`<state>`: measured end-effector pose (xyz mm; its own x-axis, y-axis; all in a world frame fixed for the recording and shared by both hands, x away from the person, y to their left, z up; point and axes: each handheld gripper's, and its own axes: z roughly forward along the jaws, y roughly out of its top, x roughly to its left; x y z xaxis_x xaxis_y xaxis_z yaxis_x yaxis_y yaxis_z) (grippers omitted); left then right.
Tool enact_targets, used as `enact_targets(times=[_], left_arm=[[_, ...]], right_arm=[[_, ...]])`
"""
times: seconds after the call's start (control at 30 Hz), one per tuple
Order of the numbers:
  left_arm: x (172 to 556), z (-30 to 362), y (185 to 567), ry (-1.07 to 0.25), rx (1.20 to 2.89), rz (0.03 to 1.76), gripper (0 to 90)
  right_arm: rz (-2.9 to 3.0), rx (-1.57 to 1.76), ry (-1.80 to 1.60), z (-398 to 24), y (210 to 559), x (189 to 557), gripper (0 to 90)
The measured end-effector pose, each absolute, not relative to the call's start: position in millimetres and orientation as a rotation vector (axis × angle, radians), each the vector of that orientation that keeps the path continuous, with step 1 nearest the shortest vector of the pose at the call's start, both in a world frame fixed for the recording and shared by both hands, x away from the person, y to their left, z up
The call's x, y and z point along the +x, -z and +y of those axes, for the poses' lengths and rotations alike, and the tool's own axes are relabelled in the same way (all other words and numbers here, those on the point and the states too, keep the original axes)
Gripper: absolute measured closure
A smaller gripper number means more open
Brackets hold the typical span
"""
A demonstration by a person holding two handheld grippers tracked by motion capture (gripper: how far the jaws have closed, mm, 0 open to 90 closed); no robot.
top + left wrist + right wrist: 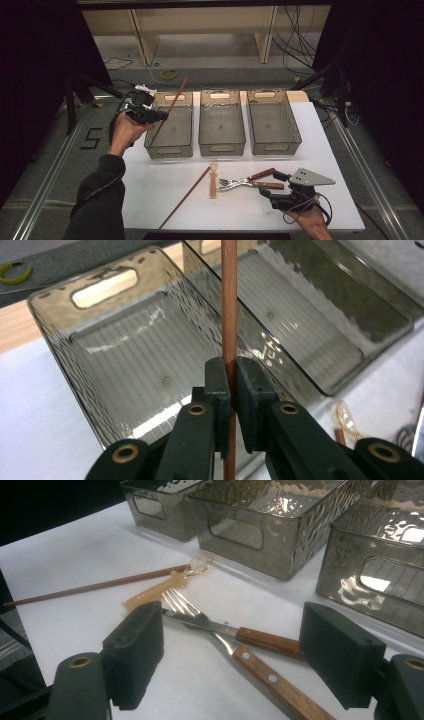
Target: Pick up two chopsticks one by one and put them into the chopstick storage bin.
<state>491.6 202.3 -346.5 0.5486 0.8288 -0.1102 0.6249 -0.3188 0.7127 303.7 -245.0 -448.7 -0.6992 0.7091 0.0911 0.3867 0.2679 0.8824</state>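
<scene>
- Three smoky clear bins stand in one row at the far side of the white worktop [150, 190], close to each other: the left bin [170, 131], the middle bin [222, 129] and the right bin [273, 127].
- All three bins have nothing inside; in the left gripper view the ribbed floor of the left bin [135, 365] is bare.
- The left gripper [147, 114] is above the left edge of the left bin, and its jaws are clenched on a brown chopstick [229, 315] (thin and straight).
- This chopstick [170, 110] hangs tilted over the left bin.
- A second chopstick [185, 197] lies on the worktop in front of the bins, touching a small amber spoon [213, 180].
- A fork [240, 652] and a knife [235, 630] with wooden handles lie crossed beside the spoon.
- The right gripper [230, 665] is low over these handles, with the jaws released and wide apart, holding nothing.
</scene>
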Motion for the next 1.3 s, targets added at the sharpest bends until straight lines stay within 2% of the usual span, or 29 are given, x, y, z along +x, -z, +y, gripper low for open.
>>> enact_targets(times=[0.7,1.3], left_arm=[[521.9,212.3,369.7,-0.383,1.997,1.26,83.8],[524.8,217.2,390.9,-0.38,1.966,1.295,83.7]], right_arm=[[2.235,1.001,-1.411,-243.9,449.5,303.8,26.8],[2.241,1.005,-1.411,-243.0,449.9,304.0,26.8]])
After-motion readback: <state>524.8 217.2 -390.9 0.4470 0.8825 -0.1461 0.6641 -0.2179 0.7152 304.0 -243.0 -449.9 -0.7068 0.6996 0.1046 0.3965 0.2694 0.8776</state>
